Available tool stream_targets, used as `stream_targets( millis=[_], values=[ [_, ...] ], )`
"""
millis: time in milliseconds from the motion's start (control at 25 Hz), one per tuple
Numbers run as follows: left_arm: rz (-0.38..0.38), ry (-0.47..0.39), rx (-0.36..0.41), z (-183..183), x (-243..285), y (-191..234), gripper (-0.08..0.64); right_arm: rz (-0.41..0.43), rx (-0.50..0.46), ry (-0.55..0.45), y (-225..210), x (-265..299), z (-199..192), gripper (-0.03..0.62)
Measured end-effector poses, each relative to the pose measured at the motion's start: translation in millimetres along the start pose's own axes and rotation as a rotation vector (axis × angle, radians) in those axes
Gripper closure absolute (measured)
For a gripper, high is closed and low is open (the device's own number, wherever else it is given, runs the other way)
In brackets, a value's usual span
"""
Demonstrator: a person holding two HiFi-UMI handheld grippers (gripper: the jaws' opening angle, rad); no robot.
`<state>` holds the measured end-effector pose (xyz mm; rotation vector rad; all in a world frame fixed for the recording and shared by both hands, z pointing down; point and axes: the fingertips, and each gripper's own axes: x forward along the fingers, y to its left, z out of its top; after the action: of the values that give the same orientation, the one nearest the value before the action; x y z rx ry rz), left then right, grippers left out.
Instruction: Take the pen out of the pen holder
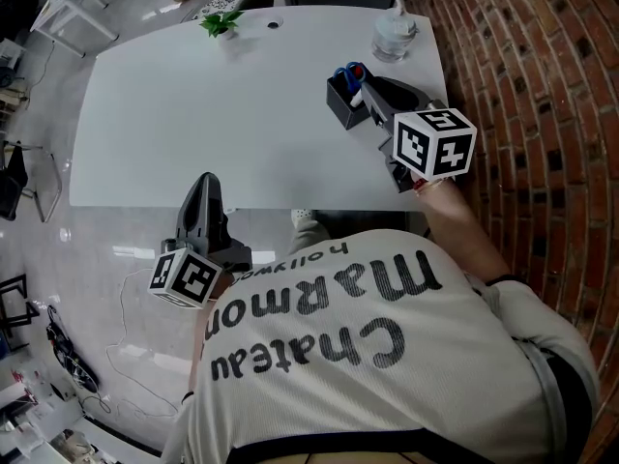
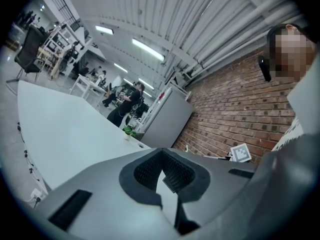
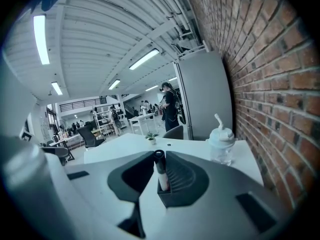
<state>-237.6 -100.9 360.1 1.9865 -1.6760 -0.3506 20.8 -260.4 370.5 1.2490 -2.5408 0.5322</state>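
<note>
A black pen holder (image 1: 340,102) stands on the white table (image 1: 193,114) at the right, with blue scissor handles (image 1: 349,72) sticking out of it. My right gripper (image 1: 368,93) reaches to the holder's right side. In the right gripper view its jaws (image 3: 160,156) are shut on a pen (image 3: 160,171) with a white body and a black cap, held upright; the pen's lower end is hidden. My left gripper (image 1: 205,193) hangs off the table's near edge, jaws together (image 2: 162,154) with nothing between them.
A clear pump bottle (image 1: 393,35) stands at the table's far right corner, also in the right gripper view (image 3: 221,145). A small potted plant (image 1: 221,24) sits at the far edge. A brick wall (image 1: 542,85) runs close along the right side.
</note>
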Motion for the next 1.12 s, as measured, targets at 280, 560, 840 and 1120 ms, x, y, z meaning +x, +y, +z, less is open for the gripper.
stream_targets(
  millis=[280, 560, 840, 1120],
  values=[
    [0.003, -0.013, 0.006, -1, -11, -8, 0.560, 0.002, 0.001, -0.026, 1, -13, 6, 0.520],
    [0.009, -0.017, 0.013, -5, -24, -17, 0.560, 0.004, 0.007, -0.057, 0, -27, 12, 0.520],
    [0.007, -0.027, 0.017, -11, -34, -27, 0.560, 0.010, 0.003, -0.082, -2, -40, 17, 0.520],
    [0.006, -0.034, 0.020, -12, -41, -32, 0.560, 0.004, 0.007, -0.120, -5, -53, 25, 0.520]
  ],
)
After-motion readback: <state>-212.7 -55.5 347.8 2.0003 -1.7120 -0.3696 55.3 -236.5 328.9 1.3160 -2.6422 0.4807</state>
